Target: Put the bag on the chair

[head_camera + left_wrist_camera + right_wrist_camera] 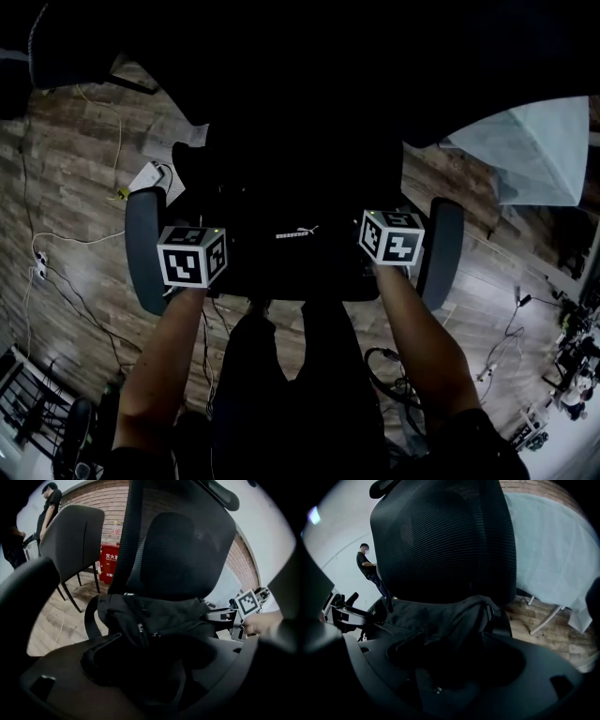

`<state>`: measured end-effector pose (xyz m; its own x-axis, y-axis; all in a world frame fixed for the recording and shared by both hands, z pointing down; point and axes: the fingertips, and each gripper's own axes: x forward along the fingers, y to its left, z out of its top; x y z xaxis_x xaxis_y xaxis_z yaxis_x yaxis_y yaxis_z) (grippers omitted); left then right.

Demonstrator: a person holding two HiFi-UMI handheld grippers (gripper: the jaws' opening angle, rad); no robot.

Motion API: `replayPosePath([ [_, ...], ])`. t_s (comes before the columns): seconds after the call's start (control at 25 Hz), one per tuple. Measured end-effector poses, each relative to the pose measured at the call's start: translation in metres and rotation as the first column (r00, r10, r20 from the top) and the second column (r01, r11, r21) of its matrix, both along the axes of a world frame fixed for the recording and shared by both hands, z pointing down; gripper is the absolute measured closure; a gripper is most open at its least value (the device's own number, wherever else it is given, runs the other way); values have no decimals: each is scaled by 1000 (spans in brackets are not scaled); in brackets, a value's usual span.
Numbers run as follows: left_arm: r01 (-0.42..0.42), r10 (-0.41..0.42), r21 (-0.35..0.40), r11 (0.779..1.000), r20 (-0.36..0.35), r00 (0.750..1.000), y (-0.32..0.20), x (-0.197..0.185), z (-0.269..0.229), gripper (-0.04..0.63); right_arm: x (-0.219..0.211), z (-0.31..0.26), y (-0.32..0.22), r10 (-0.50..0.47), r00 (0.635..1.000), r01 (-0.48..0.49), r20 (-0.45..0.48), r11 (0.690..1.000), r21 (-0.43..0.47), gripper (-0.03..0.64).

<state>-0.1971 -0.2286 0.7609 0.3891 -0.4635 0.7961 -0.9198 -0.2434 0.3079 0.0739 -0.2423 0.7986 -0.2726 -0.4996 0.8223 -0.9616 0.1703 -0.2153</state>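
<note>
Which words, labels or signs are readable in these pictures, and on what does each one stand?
"灭火": on the red box by the brick wall; the rest of its print is cut off or blurred.
White print on the bag, head view: too small to read.

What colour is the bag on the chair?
Black. The bag shows best in the left gripper view.
</note>
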Motion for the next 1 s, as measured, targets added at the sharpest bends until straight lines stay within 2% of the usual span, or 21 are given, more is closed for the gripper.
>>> replayPosePath([
  [0.16, -24, 25, 87, 996, -9, 1000, -2, 11, -26, 216, -8, -15, -4, -21, 1000, 20, 21, 999, 38, 239],
  [0.28, -66, 68, 105, 992, -14, 998, 1, 24, -36, 216, -16, -27, -3, -48, 998, 46, 38, 997, 58, 239],
  [0.36, -55, 61, 132, 990, -38, 997, 0, 28, -48, 216, -24, -36, -1, -72, 995, 68, 64, 995, 70, 243],
  [0.52, -53, 67, 185, 981, -72, 995, -2, 32, -75, 216, -34, -62, 0, -84, 992, 75, 89, 992, 99, 361],
  [0.64, -50, 71, 197, 979, -103, 992, 2, 30, -94, 218, -36, -84, 4, -60, 995, 52, 74, 993, 106, 384],
  [0.76, -64, 98, 232, 971, -138, 985, 6, 30, -117, 219, -40, -109, 8, -45, 996, 34, 75, 990, 137, 476],
  [0.84, -66, 105, 246, 967, -146, 984, 8, 28, -131, 219, -44, -126, 12, -46, 995, 31, 91, 987, 155, 490],
  [0.92, -55, 100, 269, 961, -157, 983, 8, 24, -148, 221, -48, -143, 15, -45, 995, 28, 93, 983, 179, 532],
  [0.96, -45, 94, 287, 957, -160, 983, 7, 19, -157, 228, -50, -152, 16, -45, 995, 27, 90, 981, 192, 539],
  [1.0, -29, 82, 306, 952, -162, 983, 6, 14, -166, 264, -54, -160, 18, -48, 995, 30, 88, 979, 203, 551],
])
